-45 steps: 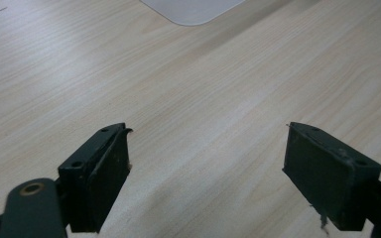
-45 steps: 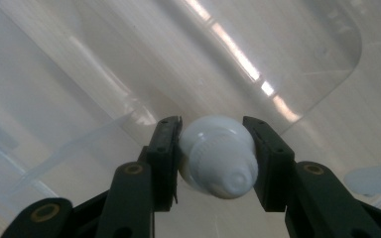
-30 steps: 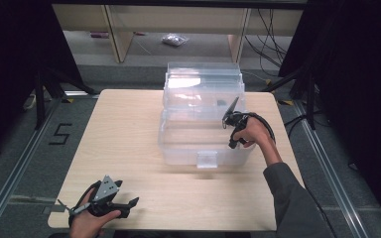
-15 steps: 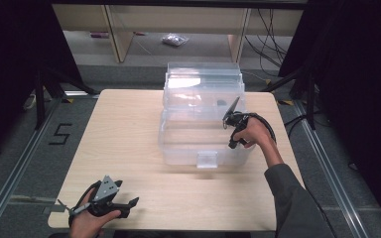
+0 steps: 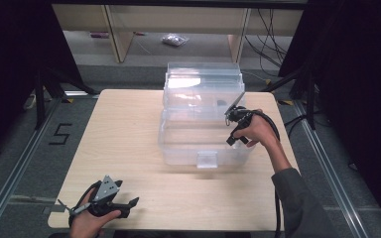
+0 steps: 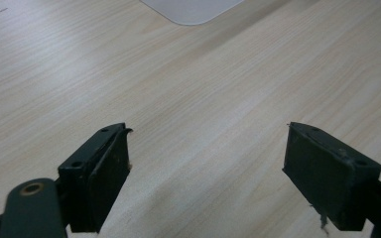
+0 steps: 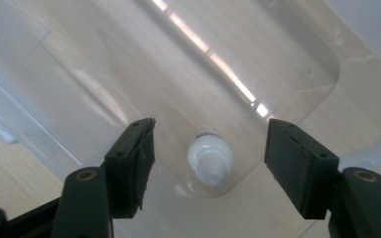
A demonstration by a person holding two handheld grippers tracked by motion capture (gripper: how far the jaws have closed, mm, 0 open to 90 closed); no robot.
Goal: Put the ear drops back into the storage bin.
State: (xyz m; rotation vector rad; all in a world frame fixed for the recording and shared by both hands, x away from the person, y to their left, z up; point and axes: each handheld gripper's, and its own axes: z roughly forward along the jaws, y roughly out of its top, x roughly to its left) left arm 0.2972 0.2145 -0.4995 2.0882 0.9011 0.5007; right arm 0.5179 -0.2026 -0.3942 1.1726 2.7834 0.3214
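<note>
Right gripper (image 5: 234,113) hovers over the clear bin's (image 5: 206,144) right rim in the high view; left gripper (image 5: 113,203) rests on the table (image 5: 129,134). Left gripper view: jaws apart, empty. Right gripper view: jaws apart around 1 white bottle (image 7: 210,159) lying inside, apparently ungrasped.

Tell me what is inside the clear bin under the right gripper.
A small white bottle stands on the floor of the clear bin, seen from above between the open jaws of the right gripper. Glare on the plastic hides the rest of the inside.
</note>
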